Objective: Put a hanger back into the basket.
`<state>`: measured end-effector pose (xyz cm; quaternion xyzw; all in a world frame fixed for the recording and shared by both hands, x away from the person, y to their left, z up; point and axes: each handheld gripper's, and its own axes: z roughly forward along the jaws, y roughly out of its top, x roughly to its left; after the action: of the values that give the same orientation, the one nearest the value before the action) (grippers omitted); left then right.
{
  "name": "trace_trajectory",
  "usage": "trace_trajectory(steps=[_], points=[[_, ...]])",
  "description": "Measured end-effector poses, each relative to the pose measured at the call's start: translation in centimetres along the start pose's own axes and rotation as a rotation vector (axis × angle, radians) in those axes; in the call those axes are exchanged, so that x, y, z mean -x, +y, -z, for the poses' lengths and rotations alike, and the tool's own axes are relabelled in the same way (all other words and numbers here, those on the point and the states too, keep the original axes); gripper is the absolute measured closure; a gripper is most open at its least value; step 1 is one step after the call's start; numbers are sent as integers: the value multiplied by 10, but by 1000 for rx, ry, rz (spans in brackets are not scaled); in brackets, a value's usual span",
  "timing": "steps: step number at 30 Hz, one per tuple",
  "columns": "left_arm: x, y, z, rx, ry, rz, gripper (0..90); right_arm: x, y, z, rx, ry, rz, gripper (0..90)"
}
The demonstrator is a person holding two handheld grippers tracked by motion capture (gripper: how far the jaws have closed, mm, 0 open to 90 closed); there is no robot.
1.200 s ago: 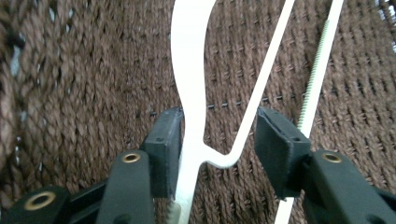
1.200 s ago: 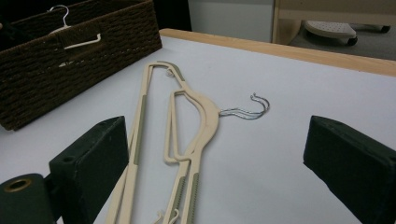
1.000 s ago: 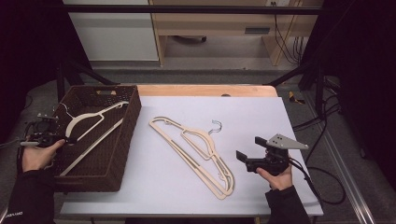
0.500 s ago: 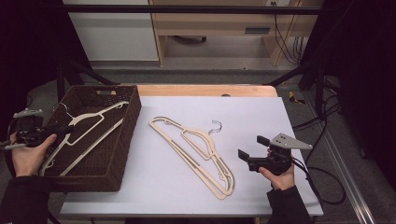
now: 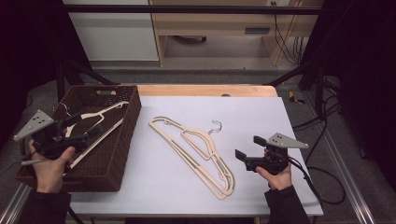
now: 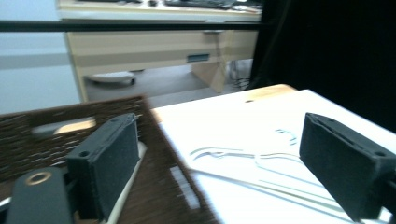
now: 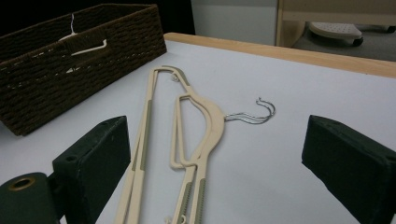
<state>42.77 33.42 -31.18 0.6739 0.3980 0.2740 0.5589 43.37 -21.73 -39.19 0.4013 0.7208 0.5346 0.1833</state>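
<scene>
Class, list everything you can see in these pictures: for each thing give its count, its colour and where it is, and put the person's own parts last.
Table: one, white top with a wooden far edge, centre.
Basket: one, dark brown wicker, on the table's left end.
Hangers on the table: two, cream with metal hooks, stacked together, mid-table.
Hanger in the basket: at least one, cream; exact count unclear.
Cabinet: one, white, on the floor beyond the table.
Wooden desk: one, light wood, beyond the table.
Left gripper: one, black, open, over the basket.
Right gripper: one, black, open, above the table's right side, jaws toward the hangers.
</scene>
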Motion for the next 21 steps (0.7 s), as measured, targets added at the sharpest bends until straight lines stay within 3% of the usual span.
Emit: trace_trajectory(steps=[5, 11, 21], points=[[32, -8, -17, -6, -63, -40, 77, -1, -2, -7, -19, 2, 2, 88], [57, -25, -35, -18, -126, -49, 77, -3, -6, -16, -54, 1, 9, 94], [82, -45, -50, -65, -198, -65, 80, -6, -17, -39, -126, -5, 12, 141]])
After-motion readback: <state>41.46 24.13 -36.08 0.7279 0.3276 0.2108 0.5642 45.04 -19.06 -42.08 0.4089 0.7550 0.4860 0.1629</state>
